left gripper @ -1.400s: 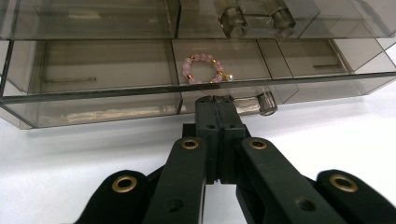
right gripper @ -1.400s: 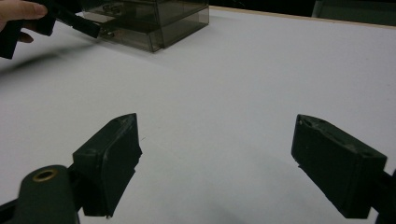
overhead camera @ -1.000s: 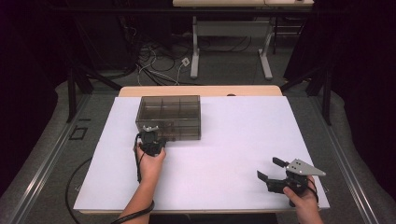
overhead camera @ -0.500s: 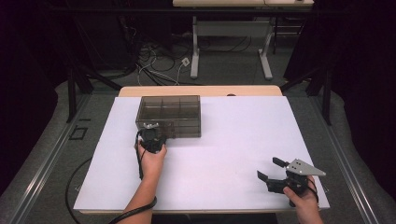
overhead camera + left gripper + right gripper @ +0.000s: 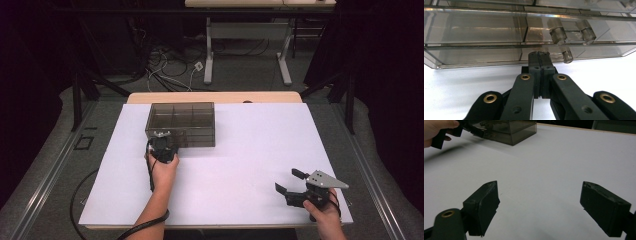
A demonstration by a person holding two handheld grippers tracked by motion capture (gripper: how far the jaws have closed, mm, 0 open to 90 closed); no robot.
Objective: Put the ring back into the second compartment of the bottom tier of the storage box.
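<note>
Smoky clear drawer box (image 5: 181, 124), sitting on the white table (image 5: 250, 150) directly ahead of the left tool (image 5: 164, 144), touching its tips. From the high view: box seen from above with divided compartments, left hand (image 5: 162, 165) wrapped round the tool's body, right tool (image 5: 295, 184) well off to the far side near the table's front edge, held by the right hand (image 5: 322, 207), grey three-cornered plate (image 5: 327, 180) on top. From the left gripper view: left tool (image 5: 540, 56) pressed fully together, nothing visibly between the pads, tips right at the lower drawer's front; small clear knob (image 5: 567, 56) just to the right of the tips, two more knobs (image 5: 557, 35) on the drawer above, up and to the right. Whether the tips grip any lip of the drawer, hard to tell. From the right gripper view: right tool (image 5: 540, 207) spread wide apart over bare table, holding nothing; box (image 5: 506, 131) far ahead and to the left, with the left hand (image 5: 436, 130) beside it.
</note>
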